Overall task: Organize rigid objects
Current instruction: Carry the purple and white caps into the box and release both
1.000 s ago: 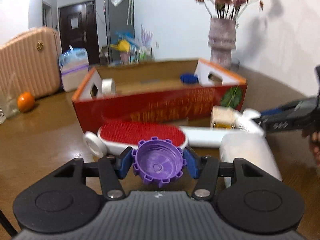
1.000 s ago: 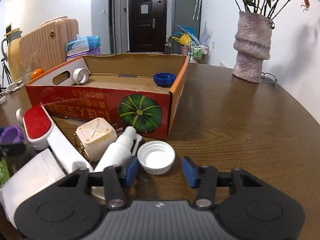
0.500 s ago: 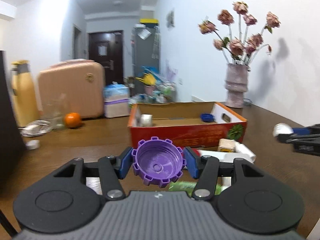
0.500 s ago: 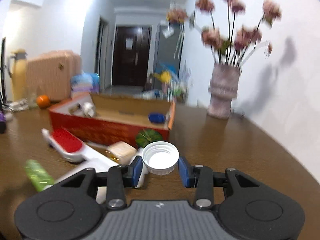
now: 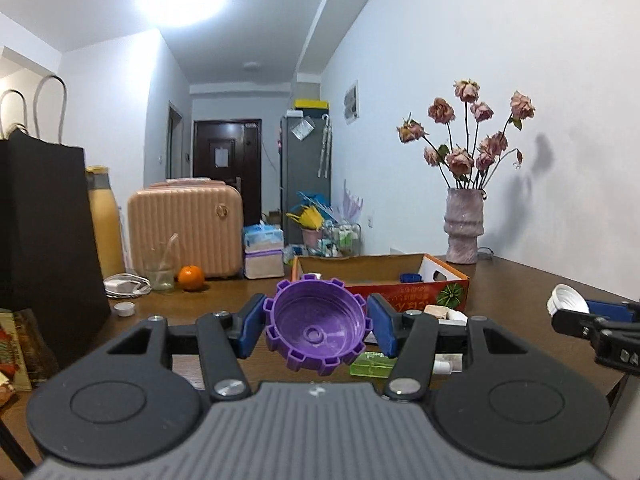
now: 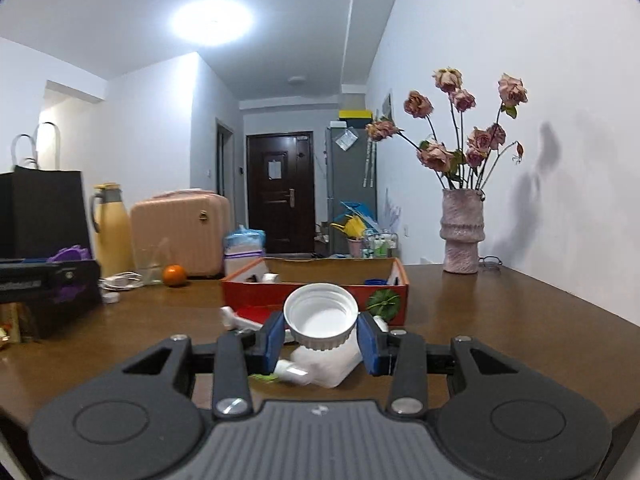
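My left gripper (image 5: pixel 316 326) is shut on a purple ridged cap (image 5: pixel 316 332) and holds it above the table, short of the red cardboard box (image 5: pixel 404 292). My right gripper (image 6: pixel 322 334) is shut on a white cap (image 6: pixel 320 320), also held in the air in front of the box (image 6: pixel 256 294). The right gripper and white cap (image 5: pixel 566 298) show at the right edge of the left wrist view. The box holds a blue cap (image 6: pixel 375 282) and a tape roll (image 6: pixel 270 278).
A white bottle (image 6: pixel 320 368), a green item (image 5: pixel 370 362), a beige cube (image 5: pixel 436 312) and a lint brush lie before the box. A vase of roses (image 6: pixel 460 232) stands far right. A black bag (image 5: pixel 44 240), a glass, an orange (image 5: pixel 191 277) and a suitcase are left.
Both grippers rose and drew back from the box. The right gripper closed on the white cap and lifted it off the table. The left kept hold of the purple cap.
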Motion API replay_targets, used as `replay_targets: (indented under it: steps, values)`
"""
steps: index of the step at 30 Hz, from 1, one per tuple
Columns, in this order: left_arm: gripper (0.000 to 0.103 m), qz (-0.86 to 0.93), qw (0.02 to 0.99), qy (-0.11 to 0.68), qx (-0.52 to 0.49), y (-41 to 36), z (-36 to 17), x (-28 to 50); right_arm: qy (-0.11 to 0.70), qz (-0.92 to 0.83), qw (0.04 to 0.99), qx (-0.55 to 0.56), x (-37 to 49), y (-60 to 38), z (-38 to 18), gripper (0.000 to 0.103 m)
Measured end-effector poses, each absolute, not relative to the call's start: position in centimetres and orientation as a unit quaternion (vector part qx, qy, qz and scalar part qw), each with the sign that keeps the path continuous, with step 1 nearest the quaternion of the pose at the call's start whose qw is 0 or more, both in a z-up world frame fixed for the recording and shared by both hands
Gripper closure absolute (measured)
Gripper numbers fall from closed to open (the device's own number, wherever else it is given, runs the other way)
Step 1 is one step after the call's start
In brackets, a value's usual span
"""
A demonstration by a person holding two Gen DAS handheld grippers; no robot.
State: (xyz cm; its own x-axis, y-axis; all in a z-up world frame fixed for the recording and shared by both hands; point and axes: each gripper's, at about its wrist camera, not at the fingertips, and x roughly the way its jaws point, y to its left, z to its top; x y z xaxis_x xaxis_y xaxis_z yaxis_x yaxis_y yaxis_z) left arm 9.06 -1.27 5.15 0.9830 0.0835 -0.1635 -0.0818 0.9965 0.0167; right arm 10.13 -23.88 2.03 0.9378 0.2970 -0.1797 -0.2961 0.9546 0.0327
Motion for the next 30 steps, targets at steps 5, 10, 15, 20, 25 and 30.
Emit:
replay_targets:
  steps: [5,10,15,20,25,30]
  values:
    - [0.047,0.038,0.997,0.071,-0.011,-0.6,5.9,8.2,0.067,0.153,0.986,-0.013,7.7,-23.4,3.1,0.064]
    - [0.047,0.037,0.997,0.067,-0.014,-0.5,6.1,7.9,0.054,0.155,0.986,-0.014,7.6,-23.2,3.6,0.064]
    - [0.047,0.034,0.997,0.072,-0.013,-0.3,6.0,8.6,0.059,0.158,0.986,0.000,8.7,-23.1,3.2,0.064]
    - [0.047,0.034,0.996,0.079,-0.013,-0.2,5.8,10.2,0.072,0.162,0.984,0.005,10.8,-22.9,2.5,0.064]
    - [0.047,0.038,0.996,0.082,-0.008,-0.1,4.9,13.6,0.089,0.169,0.981,0.010,14.8,-23.0,2.4,0.064]
    - [0.047,0.042,0.995,0.087,0.004,0.2,4.9,18.4,0.097,0.178,0.979,0.003,19.9,-22.5,3.1,0.064]
